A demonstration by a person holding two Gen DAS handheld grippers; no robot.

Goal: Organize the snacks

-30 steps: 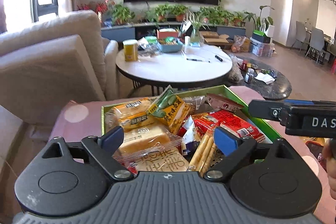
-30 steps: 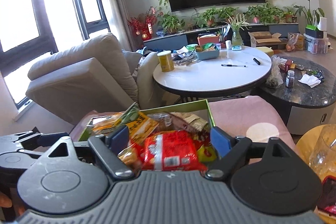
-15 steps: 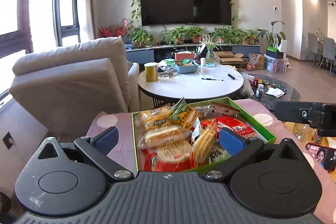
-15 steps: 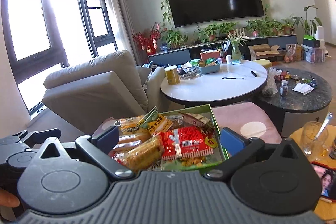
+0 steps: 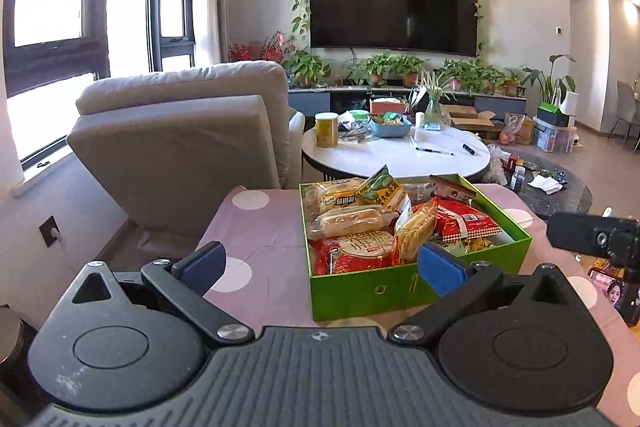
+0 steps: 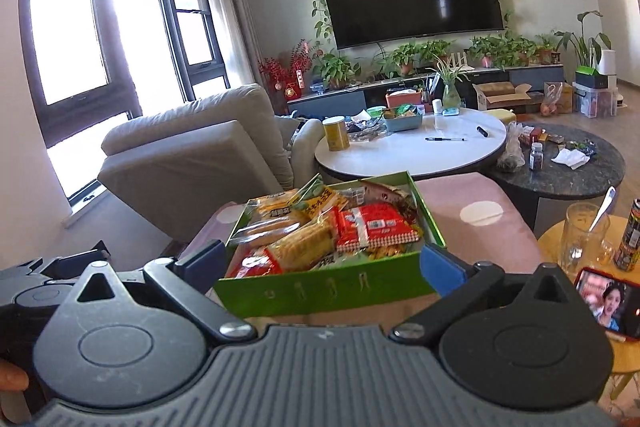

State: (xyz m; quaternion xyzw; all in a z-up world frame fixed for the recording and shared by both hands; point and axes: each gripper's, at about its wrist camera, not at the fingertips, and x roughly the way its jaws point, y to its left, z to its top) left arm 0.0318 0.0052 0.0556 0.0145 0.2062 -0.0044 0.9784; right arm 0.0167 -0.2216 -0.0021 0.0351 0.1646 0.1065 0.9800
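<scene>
Snacks (image 6: 320, 239) overlapping, lower packets hidden

**Two wrist views, one box**

Both fisheye cameras look forward and slightly down over their own fingers (left camera sits further left), close to the green cardboard snack box (image 5: 372, 291) (image 6: 320, 293), sharing the round white table (image 5: 396, 157) (image 6: 408, 151) beyond.

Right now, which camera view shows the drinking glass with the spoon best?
The right wrist view: the drinking glass stands whole on the yellow side table, the spoon leaning inside. The left wrist view does not show it; the other gripper blocks that side.
</scene>
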